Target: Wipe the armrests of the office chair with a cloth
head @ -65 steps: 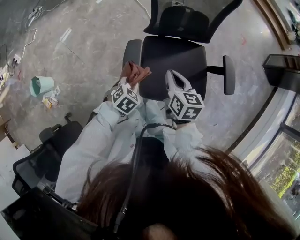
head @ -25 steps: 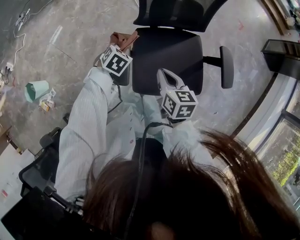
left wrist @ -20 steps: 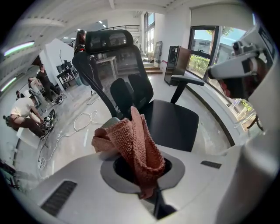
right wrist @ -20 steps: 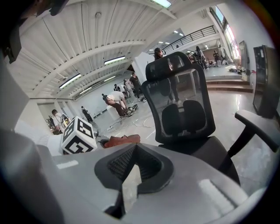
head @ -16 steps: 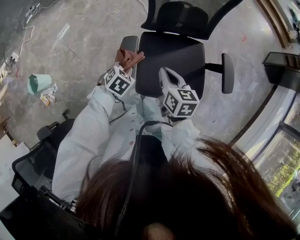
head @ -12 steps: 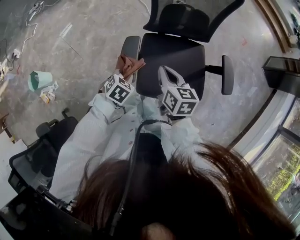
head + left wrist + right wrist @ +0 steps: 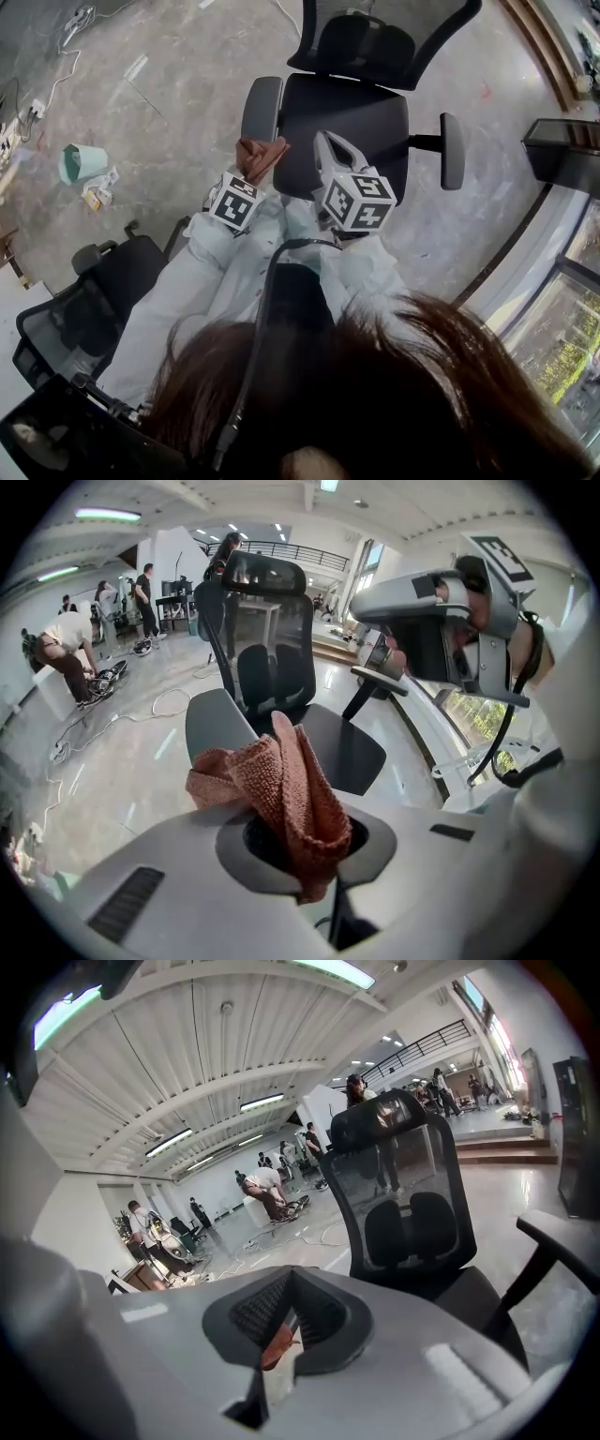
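Grey polished floor (image 7: 169, 103) fills the big open hall, with cables (image 7: 70, 23) and a pale green container (image 7: 82, 167) lying at the far left. A glass wall (image 7: 562, 347) runs along the right, and people (image 7: 61, 649) work in the background. On the floor stands the black office chair (image 7: 342, 112) with a mesh back. A second dark chair (image 7: 103, 281) is near the person's left side. The left gripper (image 7: 251, 167) has its jaws closed on a pink-brown cloth (image 7: 260, 155), just at the front end of the grey armrest (image 7: 261, 105); I cannot tell if they touch. The right gripper (image 7: 330, 145) hovers over the seat front, jaws together, holding nothing.
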The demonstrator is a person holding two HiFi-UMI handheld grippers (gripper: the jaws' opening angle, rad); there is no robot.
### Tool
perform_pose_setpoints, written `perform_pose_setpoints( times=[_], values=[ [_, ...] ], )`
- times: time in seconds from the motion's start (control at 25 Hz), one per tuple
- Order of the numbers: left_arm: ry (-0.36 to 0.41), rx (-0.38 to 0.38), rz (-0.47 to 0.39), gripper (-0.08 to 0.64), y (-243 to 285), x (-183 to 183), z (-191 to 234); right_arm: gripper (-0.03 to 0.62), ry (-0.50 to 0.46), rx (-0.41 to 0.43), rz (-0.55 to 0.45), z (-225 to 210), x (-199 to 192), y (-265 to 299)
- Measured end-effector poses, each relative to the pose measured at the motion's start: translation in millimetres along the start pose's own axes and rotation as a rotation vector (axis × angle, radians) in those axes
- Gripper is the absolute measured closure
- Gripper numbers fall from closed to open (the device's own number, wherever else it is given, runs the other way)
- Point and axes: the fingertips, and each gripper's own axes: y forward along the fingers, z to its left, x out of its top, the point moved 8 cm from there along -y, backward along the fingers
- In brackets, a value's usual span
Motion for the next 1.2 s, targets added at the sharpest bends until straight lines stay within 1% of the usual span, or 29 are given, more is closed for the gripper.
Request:
perform_pose_setpoints(
  times=[0.12, 0.16, 0.2, 0.24, 0.32, 0.36, 0.4, 0.44, 0.52, 0.64, 0.76, 0.88, 1.04, 1.2],
  values=[
    [0.021, 0.010, -0.026, 0.523, -4.9, 9.0, 2.1, 0.592, 0.008, -0.017, -0.015, -0.2, -0.4, -5.0],
    [0.013, 0.015, -0.050, 0.523, -8.6, 13.5, 3.0, 0.592, 0.011, -0.024, -0.022, -0.6, -0.4, -7.1],
    [-0.010, 0.019, -0.094, 0.523, -13.6, 20.0, 4.0, 0.592, 0.013, -0.030, -0.029, -1.2, 0.0, -9.3],
    [-0.046, 0.017, -0.155, 0.523, -20.1, 28.6, 4.9, 0.592, 0.014, -0.035, -0.036, -2.0, 0.8, -11.5],
    [-0.139, -0.006, -0.298, 0.523, -36.3, 49.7, 5.4, 0.592, 0.013, -0.045, -0.049, -2.7, 2.6, -16.3],
    [-0.174, -0.020, -0.362, 0.523, -45.3, 60.4, 4.9, 0.592, 0.012, -0.050, -0.055, -2.0, 3.5, -18.8],
    [-0.195, -0.031, -0.419, 0.523, -54.6, 70.7, 4.1, 0.592, 0.010, -0.055, -0.063, -0.8, 4.5, -21.4],
    [-0.201, -0.040, -0.468, 0.523, -63.9, 80.9, 2.9, 0.592, 0.007, -0.060, -0.071, 0.9, 5.9, -23.9],
    [-0.184, -0.051, -0.552, 0.523, -82.1, 100.0, -0.9, 0.592, -0.001, -0.075, -0.094, 3.8, 9.9, -30.0],
    [-0.118, -0.053, -0.640, 0.523, -104.1, 124.2, -9.3, 0.592, -0.020, -0.107, -0.142, 5.2, 18.5, -43.3],
    [-0.052, -0.073, -0.681, 0.523, -116.8, 140.5, -18.0, 0.592, -0.052, -0.147, -0.192, 6.3, 27.0, -59.6],
    [-0.004, -0.103, -0.674, 0.523, -119.0, 146.2, -26.3, 0.592, -0.056, -0.188, -0.249, 7.2, 32.7, -77.0],
    [0.034, -0.153, -0.660, 0.523, -113.9, 147.6, -36.7, 0.592, -0.030, -0.265, -0.312, -3.6, 34.2, -107.6],
    [0.055, -0.191, -0.651, 0.523, -104.0, 152.7, -50.4, 0.592, 0.004, -0.356, -0.341, -28.1, 27.4, -138.3]
  ],
)
